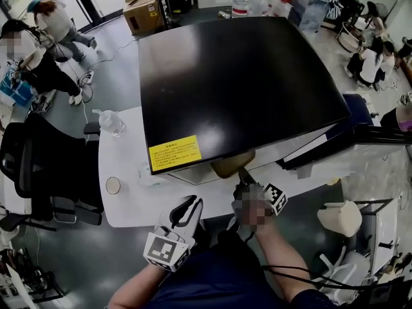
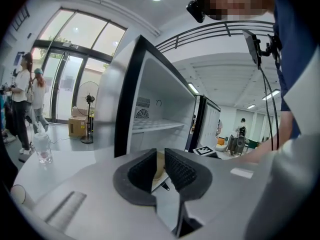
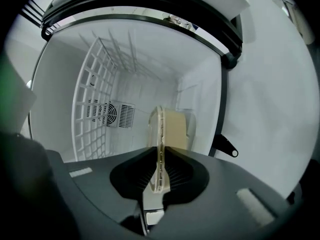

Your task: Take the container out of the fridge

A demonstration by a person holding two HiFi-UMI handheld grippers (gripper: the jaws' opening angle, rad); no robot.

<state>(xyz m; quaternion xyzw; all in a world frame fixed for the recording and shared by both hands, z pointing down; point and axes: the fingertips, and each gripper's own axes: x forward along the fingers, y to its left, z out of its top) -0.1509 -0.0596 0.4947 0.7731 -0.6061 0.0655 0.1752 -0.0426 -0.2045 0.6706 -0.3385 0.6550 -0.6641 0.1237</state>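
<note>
A black-topped fridge stands open toward me. At its opening is a tan container with a clear rim. My right gripper is shut on that rim. In the right gripper view the container hangs on edge between the pads, and my right gripper is just in front of the white fridge interior. My left gripper hangs lower and to the left, away from the fridge. In the left gripper view its jaws stand a little apart with nothing held, and the container shows through the gap.
A white wire shelf and a fan vent line the fridge interior. The fridge door stands open at the right. A white table at the left holds a water bottle. A black chair stands beyond it, and people are at the back.
</note>
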